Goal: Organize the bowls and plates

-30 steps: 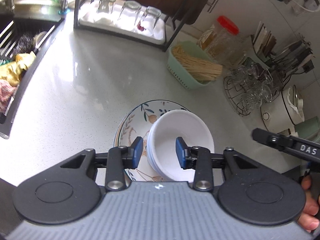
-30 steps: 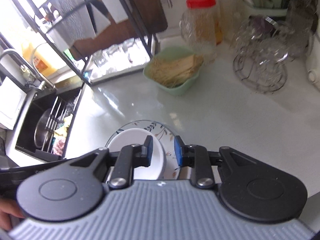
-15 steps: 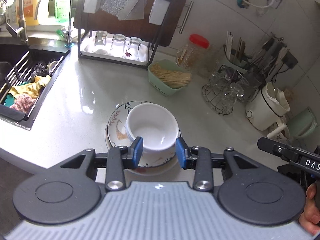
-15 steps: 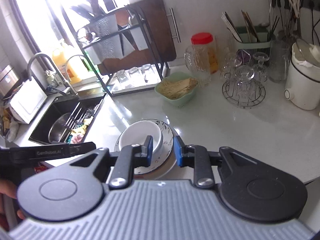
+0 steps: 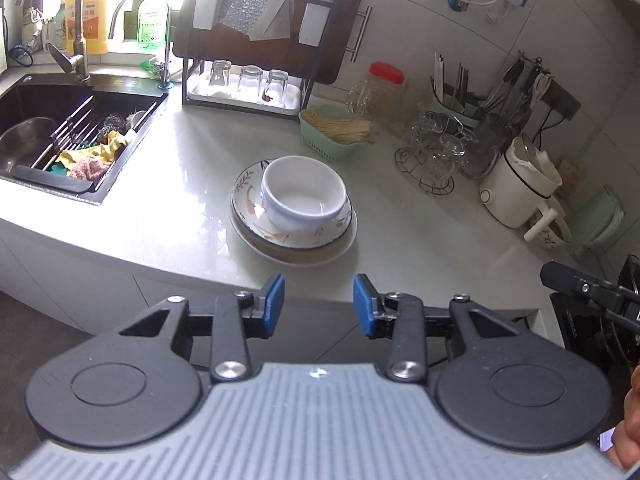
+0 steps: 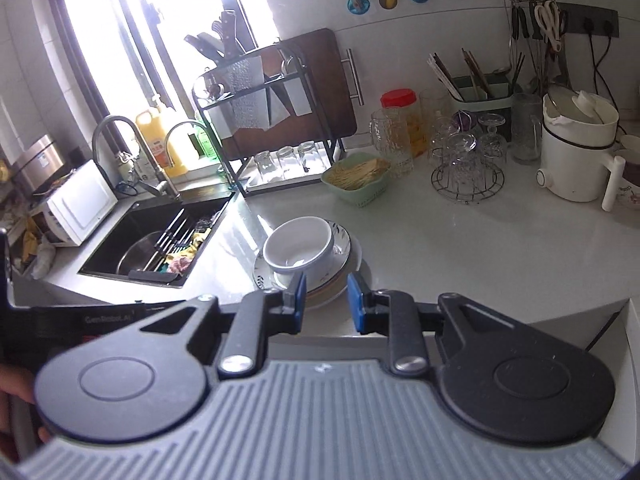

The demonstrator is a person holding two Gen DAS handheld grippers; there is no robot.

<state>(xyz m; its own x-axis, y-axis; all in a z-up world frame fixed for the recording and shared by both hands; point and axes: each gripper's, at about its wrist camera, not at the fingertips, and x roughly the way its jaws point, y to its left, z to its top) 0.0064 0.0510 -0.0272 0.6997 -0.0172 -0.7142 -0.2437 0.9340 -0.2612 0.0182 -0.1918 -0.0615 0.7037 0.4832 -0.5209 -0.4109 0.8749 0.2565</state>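
Note:
A white bowl (image 5: 304, 196) sits in a leaf-patterned plate (image 5: 256, 224) on top of a tan plate (image 5: 296, 255), stacked near the front edge of the white counter (image 5: 180, 184). My left gripper (image 5: 319, 306) is open and empty, held off the counter's front edge, apart from the stack. The same bowl (image 6: 298, 246) and plates (image 6: 344, 252) show in the right wrist view. My right gripper (image 6: 325, 302) is open and empty, just in front of the stack's near rim.
A black sink (image 5: 48, 132) with cloths and a rack lies left. A dish rack with upturned glasses (image 5: 248, 84), a green basket of sticks (image 5: 336, 130), a wire glass stand (image 5: 436, 152) and a white cooker (image 5: 520, 184) line the back.
Both grippers have drawn back and up from the stack, from just above it to beyond the counter's front edge. The bowl and plates have stayed in place.

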